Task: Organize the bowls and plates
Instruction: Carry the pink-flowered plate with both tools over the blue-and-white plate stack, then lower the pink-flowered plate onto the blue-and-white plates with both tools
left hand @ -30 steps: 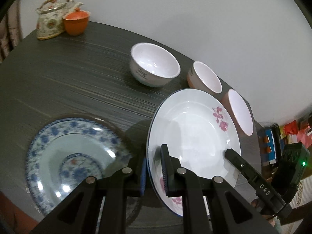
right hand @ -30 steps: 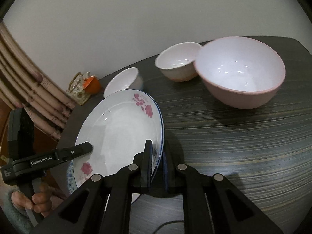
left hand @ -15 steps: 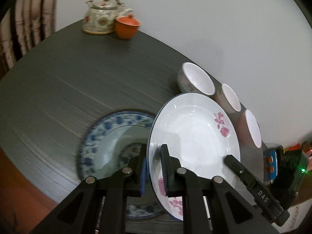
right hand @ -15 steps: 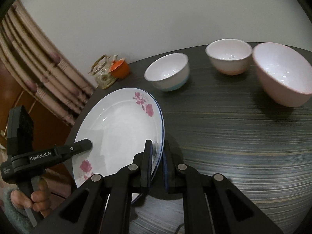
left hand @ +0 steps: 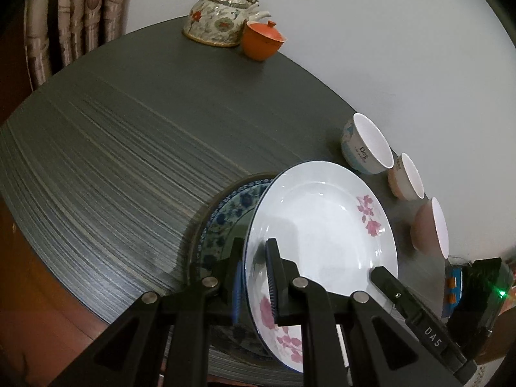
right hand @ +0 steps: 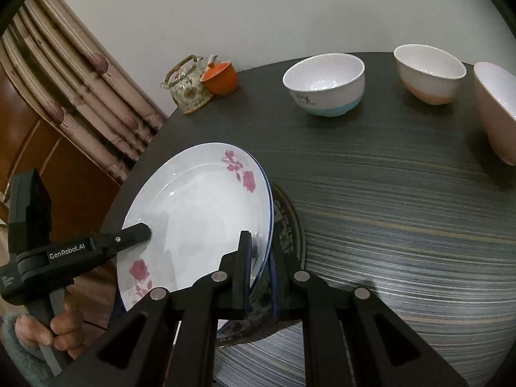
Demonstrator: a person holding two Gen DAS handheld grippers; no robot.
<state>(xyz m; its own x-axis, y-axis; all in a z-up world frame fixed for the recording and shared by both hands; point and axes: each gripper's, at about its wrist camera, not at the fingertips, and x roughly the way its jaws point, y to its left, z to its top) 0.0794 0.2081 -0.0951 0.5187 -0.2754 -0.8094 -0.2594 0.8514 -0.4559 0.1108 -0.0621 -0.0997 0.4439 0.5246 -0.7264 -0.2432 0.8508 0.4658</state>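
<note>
Left wrist: claw (left hand: 254, 277) clamping plate (left hand: 322, 222)

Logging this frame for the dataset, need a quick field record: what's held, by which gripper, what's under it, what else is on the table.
held item: white rose plate, tilted, above the table
left gripper: shut on the plate's rim
right gripper: shut on the opposite rim
beneath: blue patterned plate, flat on the dark table, mostly hidden by the held plate
bowls: blue-base bowl, white and pink bowl, pink bowl, in a row near the wall
far edge: floral teapot, touching orange lidded cup
</note>
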